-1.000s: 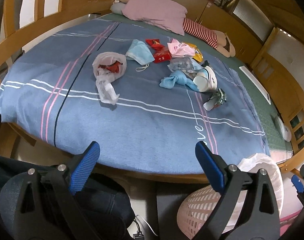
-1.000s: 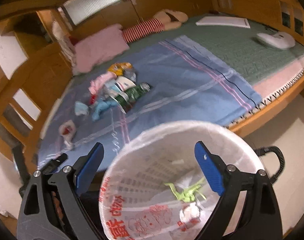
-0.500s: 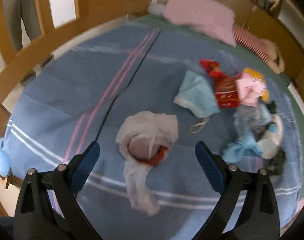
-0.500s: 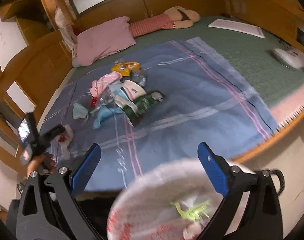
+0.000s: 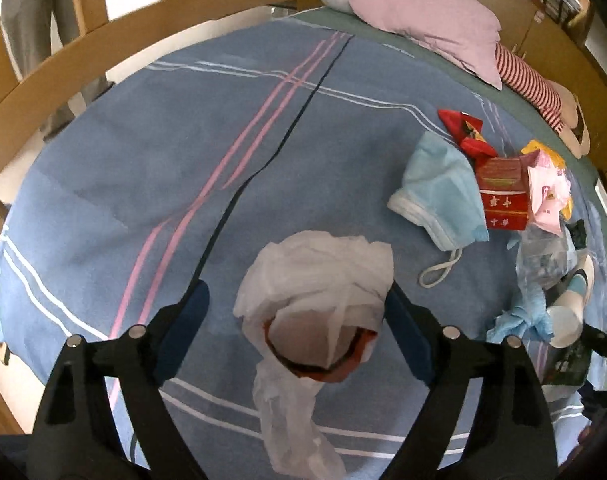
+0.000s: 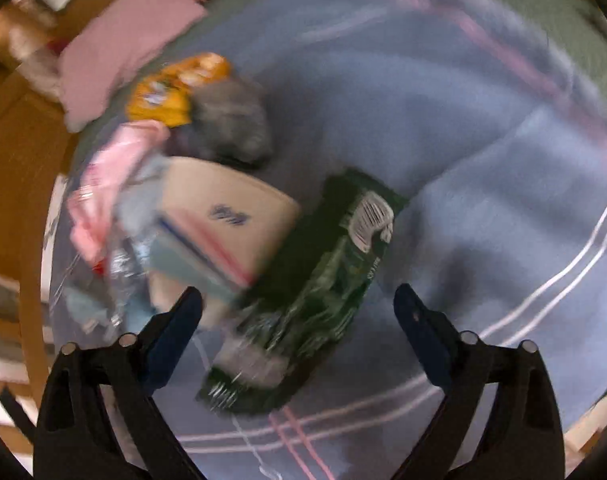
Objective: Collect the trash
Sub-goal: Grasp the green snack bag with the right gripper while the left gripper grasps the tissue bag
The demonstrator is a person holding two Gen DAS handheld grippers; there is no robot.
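On the blue blanket (image 5: pixel 143 168), both spread tools straddle trash: left tool (image 5: pixel 295 312) plastic bag (image 5: pixel 319 280), right tool (image 6: pixel 297 312) green wrapper (image 6: pixel 323 280).

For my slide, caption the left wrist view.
Open left gripper straddles a white plastic bag on the blue blanket, face mask and red box beyond.
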